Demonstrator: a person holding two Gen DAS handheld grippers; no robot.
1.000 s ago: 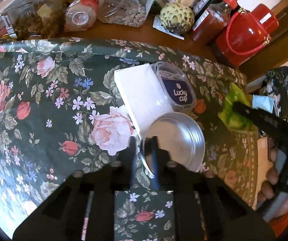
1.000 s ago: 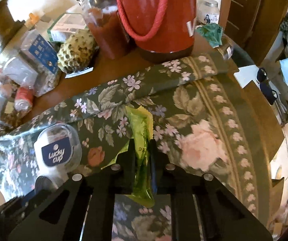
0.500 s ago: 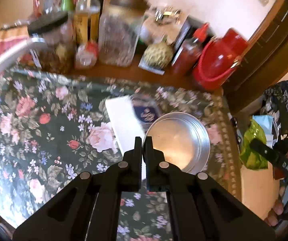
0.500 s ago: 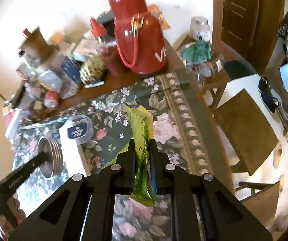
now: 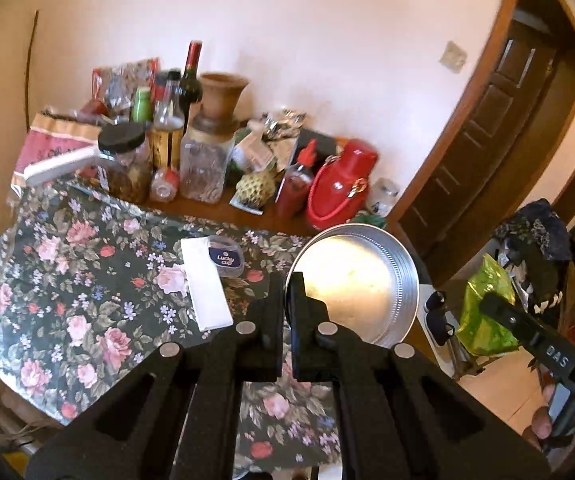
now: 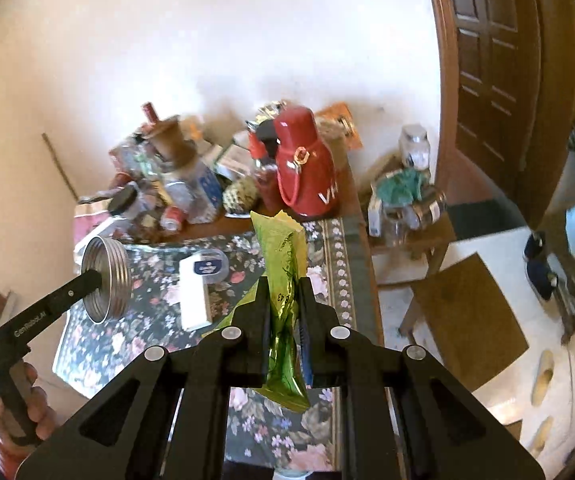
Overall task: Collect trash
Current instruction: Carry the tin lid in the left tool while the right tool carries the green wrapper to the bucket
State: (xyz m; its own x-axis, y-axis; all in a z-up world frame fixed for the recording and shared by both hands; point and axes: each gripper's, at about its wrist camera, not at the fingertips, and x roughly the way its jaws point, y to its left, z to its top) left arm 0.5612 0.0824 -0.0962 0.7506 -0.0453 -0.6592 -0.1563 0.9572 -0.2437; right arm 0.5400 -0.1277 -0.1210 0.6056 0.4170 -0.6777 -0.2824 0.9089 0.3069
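My left gripper [image 5: 286,280] is shut on the rim of a round silver tin [image 5: 357,284] and holds it high above the floral tablecloth [image 5: 87,280]. The tin also shows in the right wrist view [image 6: 107,280]. My right gripper [image 6: 283,292] is shut on a crumpled green wrapper [image 6: 283,276], lifted well above the table. The wrapper also shows at the right of the left wrist view [image 5: 485,312]. A white napkin [image 5: 205,284] and a clear "Lucky cup" lid [image 5: 225,258] lie on the cloth.
Jars, bottles, a red flask [image 5: 341,192] and a pinecone-like fruit [image 5: 255,188] crowd the table's far edge by the wall. A wooden chair [image 6: 463,316] and a small side table [image 6: 407,216] stand right of the table. A dark door [image 6: 487,60] is behind.
Both grippers have risen high and pulled back from the table, the left carrying the tin and the right carrying the green wrapper. The napkin and lid stay on the cloth.
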